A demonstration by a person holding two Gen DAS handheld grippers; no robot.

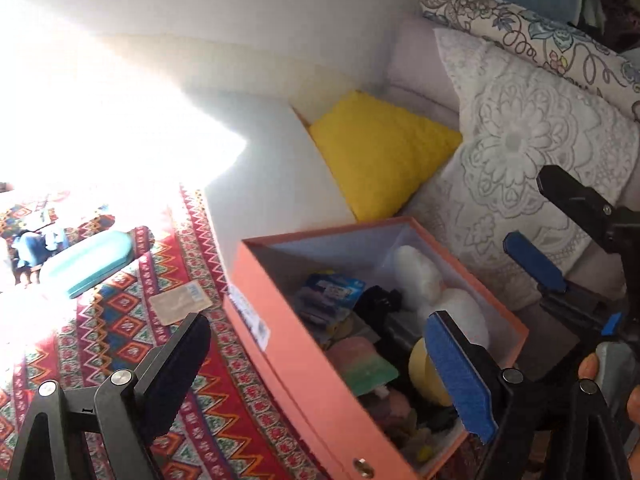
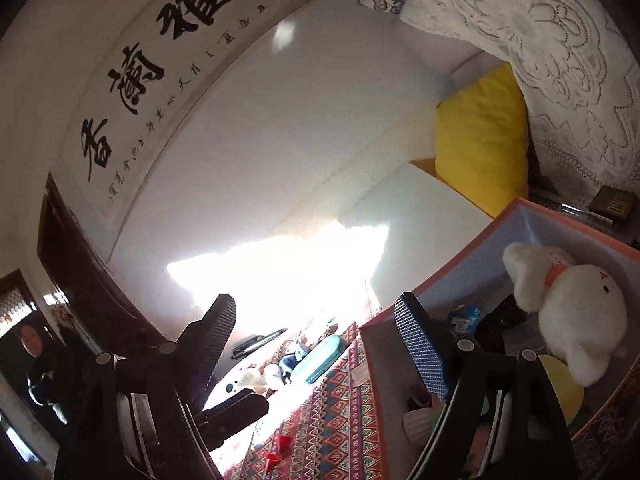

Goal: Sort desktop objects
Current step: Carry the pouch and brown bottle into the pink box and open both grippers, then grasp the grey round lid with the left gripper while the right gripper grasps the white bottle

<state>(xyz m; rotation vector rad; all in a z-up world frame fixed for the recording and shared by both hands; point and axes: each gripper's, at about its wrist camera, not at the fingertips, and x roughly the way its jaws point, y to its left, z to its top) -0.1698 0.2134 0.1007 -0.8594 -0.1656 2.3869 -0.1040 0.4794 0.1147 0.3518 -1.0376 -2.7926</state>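
An open orange box (image 1: 304, 364) stands on the patterned tablecloth (image 1: 120, 320). It holds a white plush toy (image 1: 424, 276), a yellow tape roll (image 1: 420, 364), a blue packet (image 1: 332, 292) and other small items. My left gripper (image 1: 320, 368) hangs open above the box's near side, holding nothing. My right gripper (image 1: 548, 228) is open over the box's far right corner. In the right wrist view the right gripper (image 2: 316, 344) is open and holds nothing, with the plush toy (image 2: 572, 312) lying in the box (image 2: 440, 276) to its right.
A teal case (image 1: 88, 262) and a small card (image 1: 180, 304) lie on the cloth left of the box. A yellow cushion (image 1: 380, 156) and lace pillow (image 1: 520, 140) sit behind it. Small toys (image 2: 276, 372) and a black pen-like item (image 2: 260, 340) lie beyond in glare. A person (image 2: 36, 360) stands far left.
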